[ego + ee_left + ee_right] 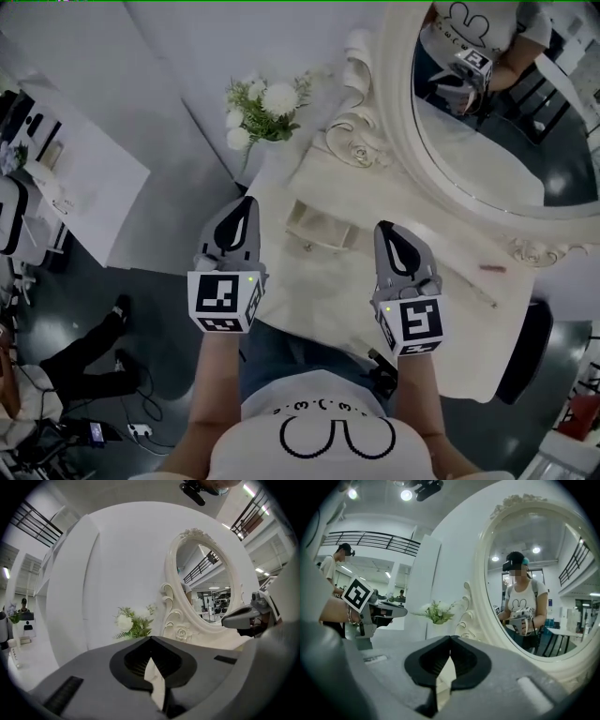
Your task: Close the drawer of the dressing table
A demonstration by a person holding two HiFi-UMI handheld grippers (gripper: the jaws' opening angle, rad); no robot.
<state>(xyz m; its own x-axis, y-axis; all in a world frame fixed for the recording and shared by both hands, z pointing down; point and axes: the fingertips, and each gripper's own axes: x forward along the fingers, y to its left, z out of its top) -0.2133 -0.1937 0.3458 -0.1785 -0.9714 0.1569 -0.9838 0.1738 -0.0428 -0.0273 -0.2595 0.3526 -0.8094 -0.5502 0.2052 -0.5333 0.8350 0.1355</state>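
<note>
The cream dressing table (441, 309) stands in front of me, with its small drawer (321, 228) pulled open and a knob on its front. In the head view my left gripper (247, 201) hangs just left of the drawer and my right gripper (383, 226) just right of it; neither touches it. The left gripper (151, 639) has its tips together with nothing between them. The right gripper (450, 637) is likewise shut and empty. Both point towards the table's back, where the oval mirror (497, 112) stands. The drawer is hidden behind the jaws in both gripper views.
A vase of white flowers (265, 108) stands at the table's far left corner. A small reddish stick (492, 268) lies on the tabletop at the right. A dark stool (527, 349) is at the right, a white desk (80, 173) at the left, and a person's legs (89, 347) and cables are on the floor.
</note>
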